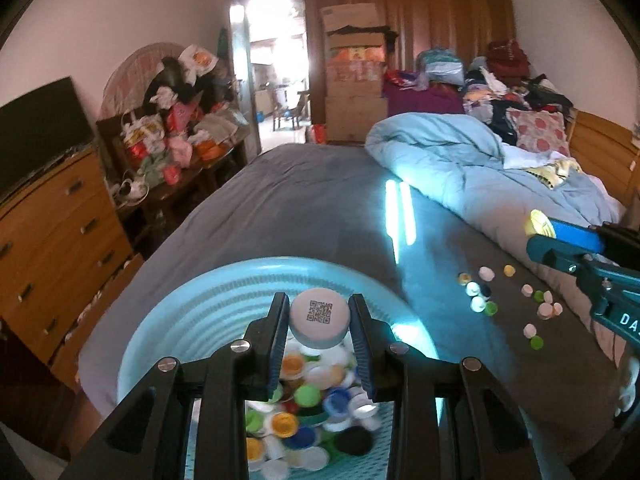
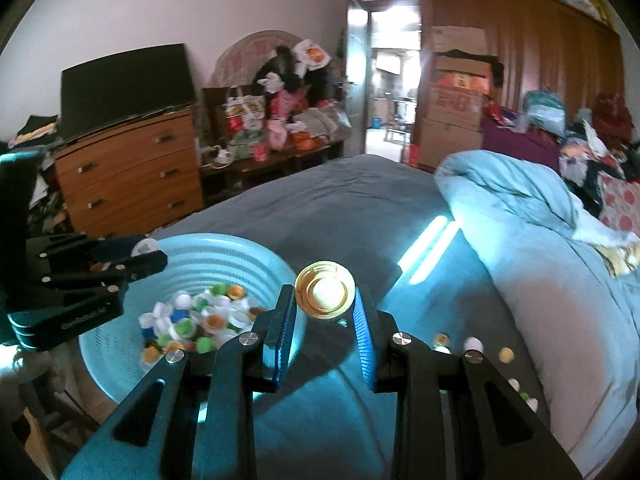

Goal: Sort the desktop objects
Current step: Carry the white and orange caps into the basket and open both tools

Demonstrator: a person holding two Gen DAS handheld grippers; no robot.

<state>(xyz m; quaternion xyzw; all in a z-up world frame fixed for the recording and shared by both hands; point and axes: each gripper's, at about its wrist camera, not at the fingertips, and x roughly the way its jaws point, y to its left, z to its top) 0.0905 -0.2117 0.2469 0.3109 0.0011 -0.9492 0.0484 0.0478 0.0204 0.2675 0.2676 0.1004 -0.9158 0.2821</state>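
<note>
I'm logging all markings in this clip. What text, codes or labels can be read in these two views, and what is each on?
"DA": start of white lettering, cut off by the frame edge, on the right tool.
QR code, no words: white cap held in the left tool.
Lettering on the left tool's body: too blurred.
Print on the cardboard boxes and bags: too small.

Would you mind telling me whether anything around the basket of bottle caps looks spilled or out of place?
Yes. While most caps sit inside the blue basket, a loose scatter of caps lies on the grey bedsheet beside it, apart from the pile. Nothing looks damaged.
</note>
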